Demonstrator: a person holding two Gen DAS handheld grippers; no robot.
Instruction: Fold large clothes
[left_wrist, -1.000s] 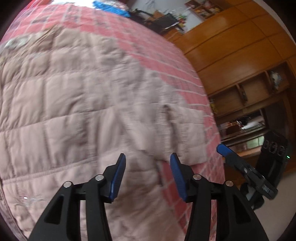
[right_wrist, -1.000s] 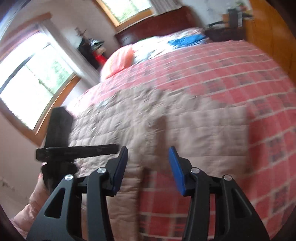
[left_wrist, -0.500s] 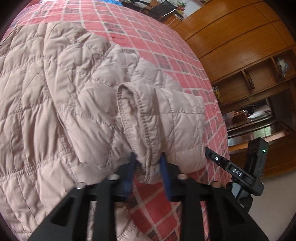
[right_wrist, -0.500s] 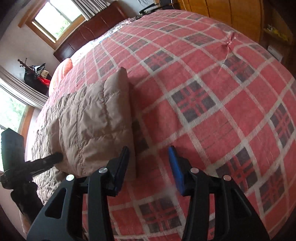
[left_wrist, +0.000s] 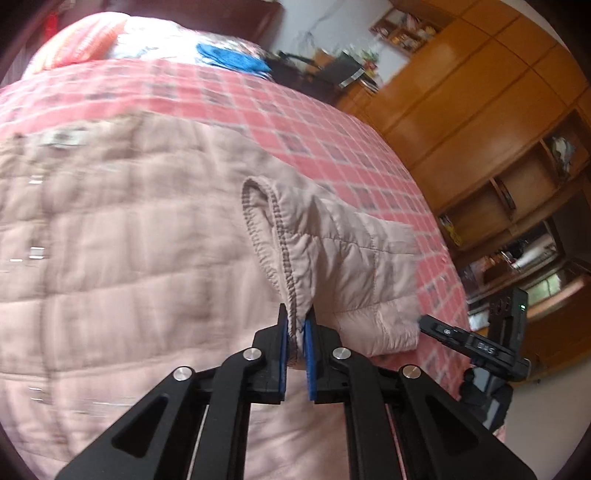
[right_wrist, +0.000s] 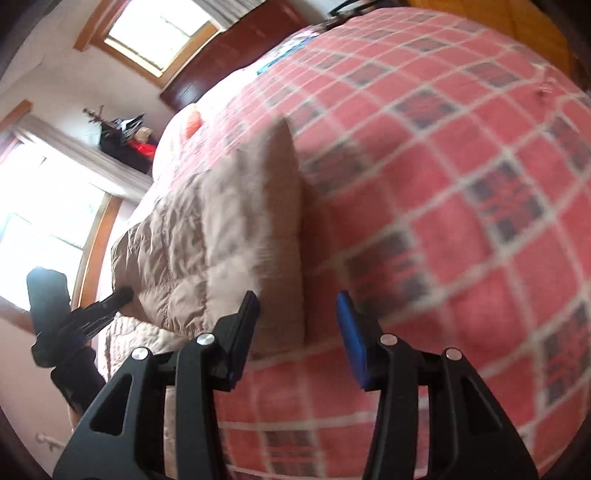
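A bed with a red plaid bedspread (right_wrist: 461, 177) fills most of both views. On it lies a beige quilted puffer jacket (left_wrist: 122, 236), spread across the left and centre of the left wrist view and, in the right wrist view, seen as a puffy mass (right_wrist: 229, 251) at centre left, its straight edge running down toward the lower middle of the frame. A wooden wardrobe wall with open shelves (left_wrist: 491, 122) takes up the upper right of the left wrist view. Bright windows (right_wrist: 40, 206) stand at the left edge of the right wrist view. A salmon pillow (left_wrist: 77, 40) sits at the upper left of the left wrist view, with a blue cloth (left_wrist: 232, 59) beside it near the top centre.

The jacket's sleeve (left_wrist: 351, 258) rises at centre right, its stitched cuff (left_wrist: 273, 236) hanging open. The left gripper (left_wrist: 295, 328), at lower centre, has its blue pads pinched tight on the cuff's lower hem. The right gripper (right_wrist: 297, 314), at lower centre of its view, has its fingers spread wide with nothing between them, just above the jacket's edge and the bedspread.
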